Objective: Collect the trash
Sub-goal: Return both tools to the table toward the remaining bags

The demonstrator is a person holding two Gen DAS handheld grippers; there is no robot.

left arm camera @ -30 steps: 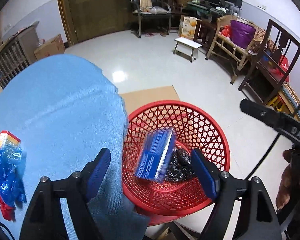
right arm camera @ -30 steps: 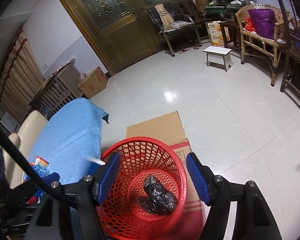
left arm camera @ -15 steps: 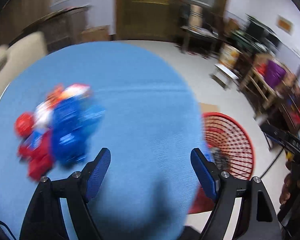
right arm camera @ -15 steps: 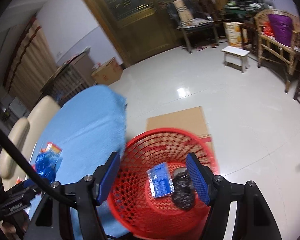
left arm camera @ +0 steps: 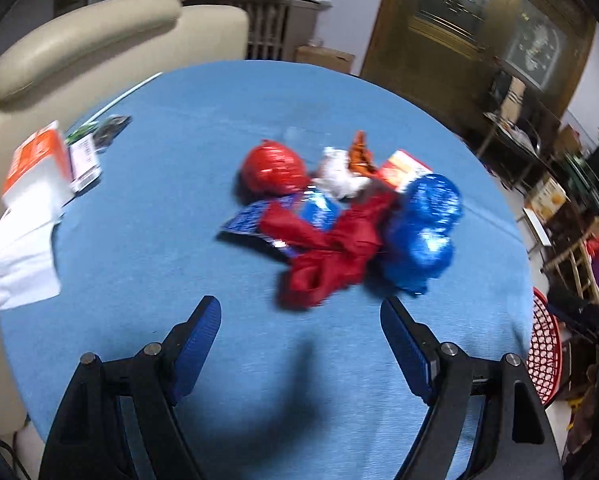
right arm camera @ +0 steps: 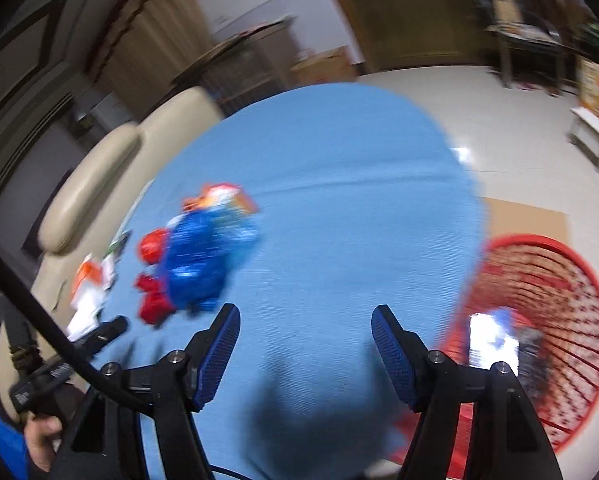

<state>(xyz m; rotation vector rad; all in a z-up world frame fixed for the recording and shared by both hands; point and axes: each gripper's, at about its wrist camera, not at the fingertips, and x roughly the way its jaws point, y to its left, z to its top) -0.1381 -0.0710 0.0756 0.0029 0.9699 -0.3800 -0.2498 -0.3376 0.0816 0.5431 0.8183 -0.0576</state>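
A pile of trash lies on the round blue table: a red crumpled wrapper, a blue foil bag, a red ball-shaped wrapper and a white wad. My left gripper is open and empty, just short of the pile. My right gripper is open and empty above the table; the pile lies to its left. The red mesh basket stands on the floor at the right, with a blue packet inside. The basket rim also shows in the left wrist view.
White tissues and an orange-white box lie at the table's left edge. A beige sofa stands behind the table. Flat cardboard lies on the floor beside the basket. Chairs and a wooden door are further back.
The blue packet dropped from my left gripper into the basket. Both grippers have swung left from the basket toward the pile on the table, staying open.
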